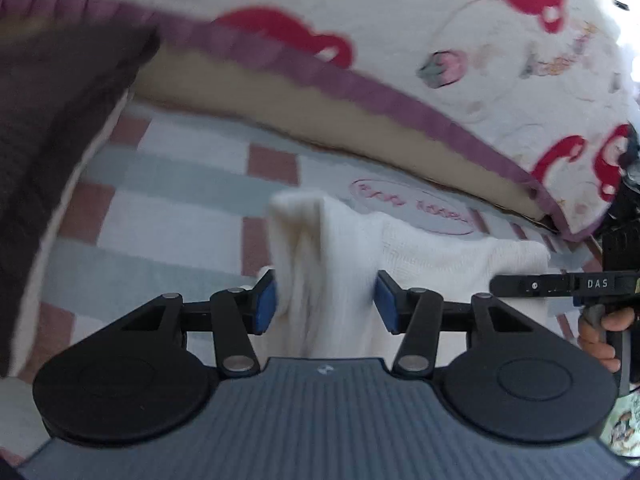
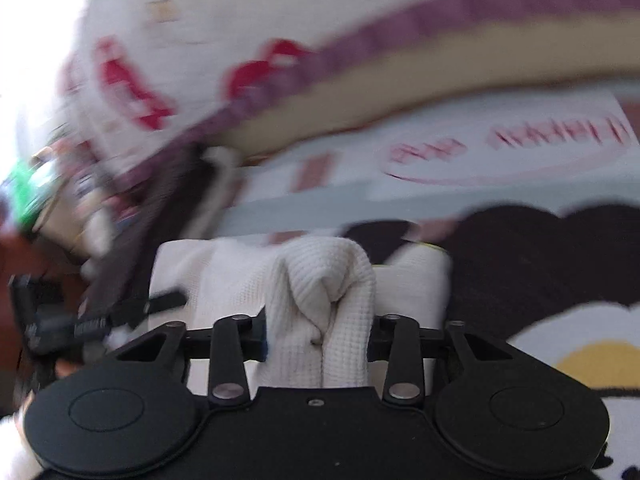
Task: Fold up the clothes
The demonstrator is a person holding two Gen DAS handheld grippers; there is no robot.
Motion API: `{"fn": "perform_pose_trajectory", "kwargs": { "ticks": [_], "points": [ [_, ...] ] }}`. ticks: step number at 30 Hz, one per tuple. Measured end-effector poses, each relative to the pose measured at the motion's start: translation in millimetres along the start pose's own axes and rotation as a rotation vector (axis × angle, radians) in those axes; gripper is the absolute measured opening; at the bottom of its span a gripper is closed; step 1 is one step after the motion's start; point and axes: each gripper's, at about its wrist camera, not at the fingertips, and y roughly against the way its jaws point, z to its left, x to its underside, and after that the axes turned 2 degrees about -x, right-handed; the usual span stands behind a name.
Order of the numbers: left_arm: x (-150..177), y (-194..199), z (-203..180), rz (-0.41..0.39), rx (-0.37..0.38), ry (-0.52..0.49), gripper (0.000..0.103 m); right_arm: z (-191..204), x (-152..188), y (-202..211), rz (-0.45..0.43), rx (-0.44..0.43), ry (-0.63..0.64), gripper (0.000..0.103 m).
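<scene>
A white waffle-knit garment (image 1: 432, 256) lies on the checked bedsheet (image 1: 168, 216). In the left wrist view my left gripper (image 1: 326, 304) has its blue pads (image 1: 266, 306) standing apart, and a raised fold of the garment (image 1: 304, 248) sits between them, brushing only the left pad. In the right wrist view a thick bunch of the same garment (image 2: 320, 300) fills the whole gap of my right gripper (image 2: 320, 340). It touches both fingers and hides the pads. The other gripper (image 1: 568, 284), held by a hand (image 1: 600, 336), shows at the right edge of the left wrist view.
A white quilt with red prints and a purple border (image 1: 360, 92) is heaped just beyond the garment. A dark brown cloth (image 1: 52, 128) lies to the left. A dark brown and white piece with a yellow patch (image 2: 560, 300) lies to the right.
</scene>
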Motion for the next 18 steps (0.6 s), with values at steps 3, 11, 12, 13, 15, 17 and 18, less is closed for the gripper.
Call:
{"fn": "perform_pose_trajectory", "kwargs": {
  "ticks": [3,11,12,13,15,17,18],
  "points": [
    [16.0,-24.8,-6.2,0.027,-0.093,-0.081,0.046,-27.8,-5.3,-16.8,-0.007,-0.023,-0.091,0.05],
    [51.2,6.0,11.1,-0.155,-0.108,0.121,0.011,-26.7,-7.6,-11.1,-0.031,-0.275,-0.031,0.047],
    [57.5,11.3,10.2,-0.164,-0.14,0.159,0.011,-28.1,-8.7,-15.8,-0.025,-0.244,-0.018,0.047],
    [63.9,16.3,9.4,-0.169,-0.17,0.2,0.01,-29.2,-9.7,-20.6,-0.02,-0.21,-0.003,0.047],
    [70.2,17.2,7.8,-0.174,-0.199,0.235,0.012,-26.4,-10.8,-32.0,-0.008,-0.092,0.065,0.049],
    [68.9,16.1,-0.2,-0.181,-0.239,0.184,0.013,-14.5,-6.5,-37.7,-0.03,0.021,0.155,0.052],
    [65.9,17.3,-6.9,-0.189,-0.262,0.137,0.014,-9.6,-3.7,-34.9,-0.055,0.048,0.169,0.054]
  ]
}}
